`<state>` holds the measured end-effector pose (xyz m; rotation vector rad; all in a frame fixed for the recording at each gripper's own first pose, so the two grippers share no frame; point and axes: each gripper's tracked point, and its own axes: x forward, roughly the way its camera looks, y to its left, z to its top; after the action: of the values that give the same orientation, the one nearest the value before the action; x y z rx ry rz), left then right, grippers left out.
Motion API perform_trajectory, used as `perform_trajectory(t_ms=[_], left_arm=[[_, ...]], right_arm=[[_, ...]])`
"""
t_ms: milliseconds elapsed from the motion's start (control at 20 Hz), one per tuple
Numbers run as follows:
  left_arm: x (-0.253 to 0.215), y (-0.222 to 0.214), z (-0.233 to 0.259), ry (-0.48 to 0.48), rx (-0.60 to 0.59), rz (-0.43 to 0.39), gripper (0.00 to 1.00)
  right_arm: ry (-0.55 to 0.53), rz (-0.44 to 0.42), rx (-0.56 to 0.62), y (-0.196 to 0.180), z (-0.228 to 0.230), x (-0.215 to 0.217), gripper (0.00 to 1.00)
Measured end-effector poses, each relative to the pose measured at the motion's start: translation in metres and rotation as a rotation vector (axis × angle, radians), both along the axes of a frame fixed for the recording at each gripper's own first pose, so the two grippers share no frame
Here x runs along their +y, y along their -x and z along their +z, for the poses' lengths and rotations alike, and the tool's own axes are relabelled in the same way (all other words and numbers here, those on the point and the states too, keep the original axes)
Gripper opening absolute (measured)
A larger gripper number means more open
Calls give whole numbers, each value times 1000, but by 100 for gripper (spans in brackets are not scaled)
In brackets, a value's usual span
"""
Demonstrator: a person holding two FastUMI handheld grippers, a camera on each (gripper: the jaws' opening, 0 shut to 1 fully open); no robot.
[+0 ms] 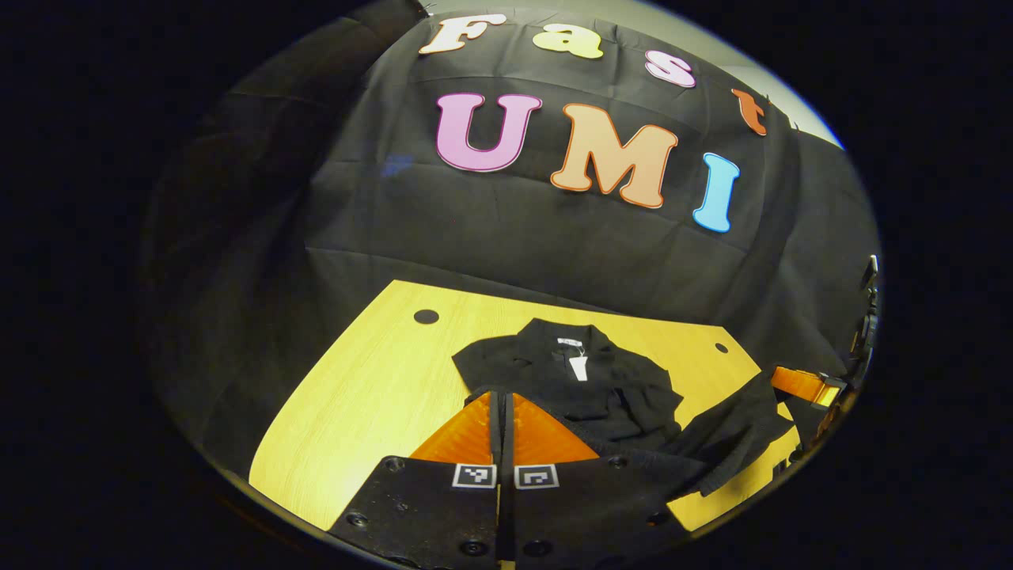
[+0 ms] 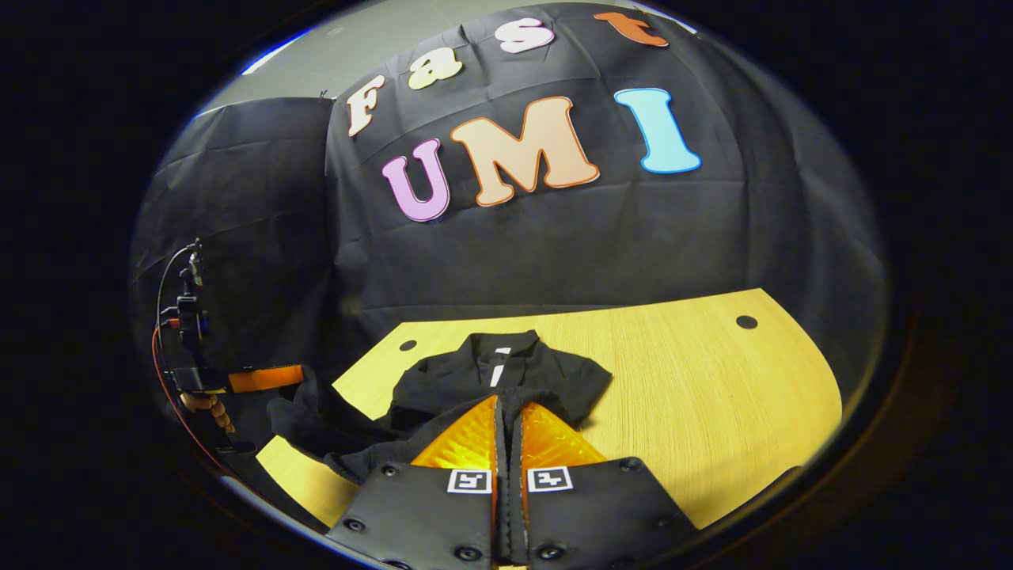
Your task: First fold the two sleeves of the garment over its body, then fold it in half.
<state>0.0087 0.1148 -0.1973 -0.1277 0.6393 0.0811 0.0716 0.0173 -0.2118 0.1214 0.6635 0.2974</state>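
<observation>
A black garment (image 1: 589,380) lies on the yellow wooden table (image 1: 372,396), its collar and white tag (image 1: 578,366) at the far end. Folded cloth is bunched over its body. My left gripper (image 1: 501,394) is shut, and the garment's near edge is pinched at its tips. From there the cloth stretches right, lifted, towards the right gripper (image 1: 807,385). In the right gripper view the garment (image 2: 506,372) reaches my right gripper (image 2: 506,397), which is shut on its near edge. The left gripper (image 2: 265,378) holds the drooping cloth at the left.
The table (image 2: 712,396) has small round holes (image 1: 426,317) (image 2: 746,322) near its far corners. Black cloth walls close in the back and sides. A hand (image 2: 207,408) and cables (image 2: 182,301) are at the left of the right gripper view.
</observation>
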Motion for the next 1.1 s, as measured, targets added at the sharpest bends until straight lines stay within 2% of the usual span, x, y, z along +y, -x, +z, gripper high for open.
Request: perform_trajectory(t_ms=[550,900,1000,1100], left_arm=[[18,-81,-21,12,-18,-33,0],[34,-121,-70,-5,26,-48,0],[40,-132,-86,-25,51,-62,0],[44,-143,-107,-62,81,-84,0]], right_arm=[[-6,-65,-39,-72,4,18,2],[-8,-152,1,-121,-21,17,2],[7,-182,22,-134,-34,16,0],[28,-230,39,-150,-48,12,2]])
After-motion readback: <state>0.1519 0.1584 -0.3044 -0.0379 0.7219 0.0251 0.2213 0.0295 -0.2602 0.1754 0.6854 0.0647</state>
